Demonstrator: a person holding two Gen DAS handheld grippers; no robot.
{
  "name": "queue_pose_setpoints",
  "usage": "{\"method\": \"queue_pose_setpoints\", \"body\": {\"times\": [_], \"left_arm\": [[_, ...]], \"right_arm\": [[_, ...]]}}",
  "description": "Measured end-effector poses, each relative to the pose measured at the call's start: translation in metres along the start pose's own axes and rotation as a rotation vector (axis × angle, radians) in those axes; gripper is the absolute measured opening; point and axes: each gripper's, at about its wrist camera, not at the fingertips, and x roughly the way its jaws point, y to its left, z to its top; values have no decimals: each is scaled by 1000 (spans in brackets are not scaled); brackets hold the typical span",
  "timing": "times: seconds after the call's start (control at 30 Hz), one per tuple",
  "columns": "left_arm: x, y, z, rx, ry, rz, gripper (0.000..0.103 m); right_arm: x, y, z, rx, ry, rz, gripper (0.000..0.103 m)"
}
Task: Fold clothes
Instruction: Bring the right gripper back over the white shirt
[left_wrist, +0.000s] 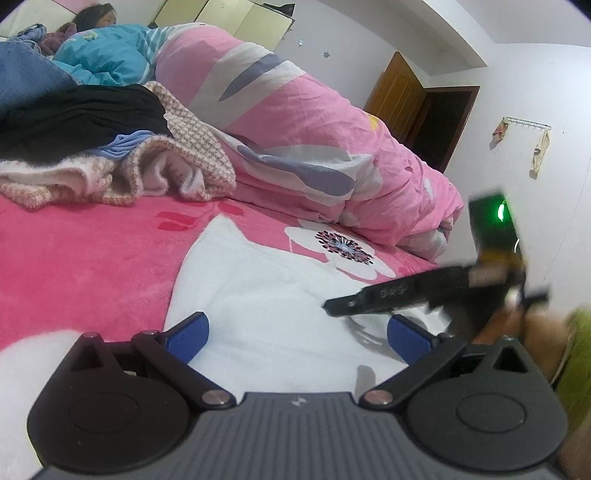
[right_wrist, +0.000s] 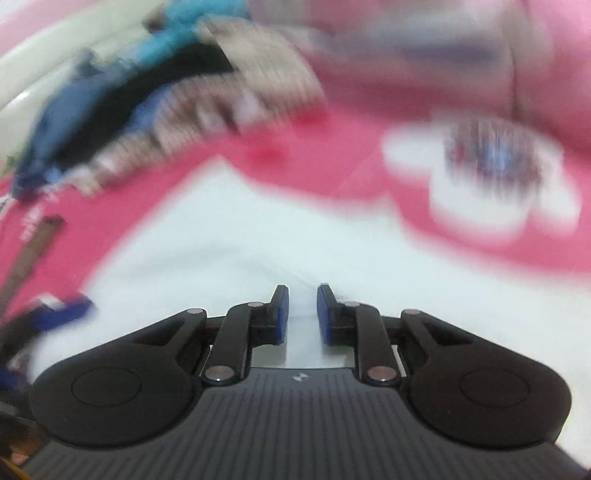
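A white garment (left_wrist: 266, 295) lies spread on the pink flowered bed cover (left_wrist: 92, 266). My left gripper (left_wrist: 297, 338) hovers low over its near part, open wide, with nothing between its blue pads (left_wrist: 188, 336). My right gripper (left_wrist: 332, 306) reaches in from the right, blurred, its black tips low over the cloth. A hand with a green sleeve holds it. In the blurred right wrist view, the right gripper (right_wrist: 303, 314) points over the white garment (right_wrist: 258, 229). Its pads (right_wrist: 282, 314) stand a narrow gap apart, and no cloth is visibly pinched.
A heap of clothes (left_wrist: 110, 147) in black, blue and brown houndstooth sits at the back left. A rolled pink quilt (left_wrist: 314, 129) runs along the back right. A person (left_wrist: 99, 40) lies at the far end. A brown door (left_wrist: 399, 96) stands open in the wall.
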Motion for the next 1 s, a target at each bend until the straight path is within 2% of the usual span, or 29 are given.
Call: {"method": "queue_pose_setpoints", "body": {"times": [0.13,0.27,0.37,0.43,0.53,0.73,0.8,0.9,1.0], "left_arm": [[-2,3,3,-35,5,-10,103],[-5,7,5,-69,9,-20,103],[-7,9,7,-95,13,-28,103],[-7,8,9,-101,24,-20,103],[0,-7,17,-45,98,64,103],[19,-43,22,110,252,263,103],[25,-50,23,137,284,306,103],[32,-59,23,175,324,359,103],[38,-66,21,207,347,404,103]], "right_arm": [[-15,4,-1,41,-23,-14,17],[-68,24,-12,-43,-103,-75,17],[-98,37,-35,-92,-150,-95,20],[-96,38,-56,-101,-127,-114,23],[-88,37,-85,-100,-97,-142,25],[-104,38,-95,-55,-133,-193,25],[-107,36,-100,-41,-142,-214,26],[-112,33,-109,-21,-156,-244,38],[-117,30,-117,0,-170,-275,40]]}}
